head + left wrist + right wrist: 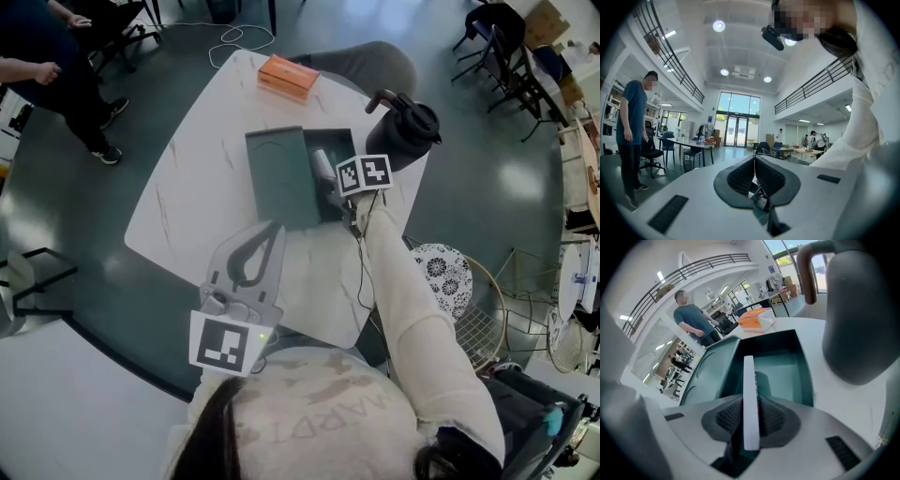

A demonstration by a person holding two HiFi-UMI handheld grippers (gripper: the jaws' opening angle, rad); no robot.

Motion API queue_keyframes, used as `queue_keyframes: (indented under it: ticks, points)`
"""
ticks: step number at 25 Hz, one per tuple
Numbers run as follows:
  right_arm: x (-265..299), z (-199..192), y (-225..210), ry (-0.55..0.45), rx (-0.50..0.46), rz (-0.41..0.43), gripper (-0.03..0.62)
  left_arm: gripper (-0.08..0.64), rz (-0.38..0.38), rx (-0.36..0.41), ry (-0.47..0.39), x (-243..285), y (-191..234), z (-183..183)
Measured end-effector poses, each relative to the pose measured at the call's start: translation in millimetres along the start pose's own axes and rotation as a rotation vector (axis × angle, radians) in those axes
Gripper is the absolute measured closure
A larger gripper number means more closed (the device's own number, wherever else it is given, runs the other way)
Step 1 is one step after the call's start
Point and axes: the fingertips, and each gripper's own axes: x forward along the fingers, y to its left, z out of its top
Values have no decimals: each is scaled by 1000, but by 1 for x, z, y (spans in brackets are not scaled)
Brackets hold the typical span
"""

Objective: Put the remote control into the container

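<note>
Above the container [277, 178], right gripper [332, 191] tilted down, fingers pinching remote control [749, 394], left gripper's [277, 228] fingers pressed together

Head view: high overhead, faces steeply down, takes in whole table [187, 202]. Left gripper view: low, level, faces across hall toward far glass doors [738, 124]. Right gripper view: tilted down, close over remote control [750, 404] and container [785, 366]. Head and right gripper views share container, orange box [288, 75], kettle [408, 131].
</note>
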Motion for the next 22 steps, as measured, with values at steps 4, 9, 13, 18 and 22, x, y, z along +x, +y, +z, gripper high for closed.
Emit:
queue_keyframes:
  ticks: [4,9,13,18,22]
  points:
    - [2,-5,9,1,207,99,505,548,-8,3,-4,0,-3,1]
    - [8,-1,17,6,372,183,506,548,-11,0,4,1,-4,-1]
    - [12,-2,15,28,337,166,506,548,-2,1,6,0,-3,-2]
    - [12,3,14,10,237,143,505,548,1,2,14,-1,-2,-3]
    - [11,4,12,0,200,123,486,548,-3,4,13,-1,-2,-3]
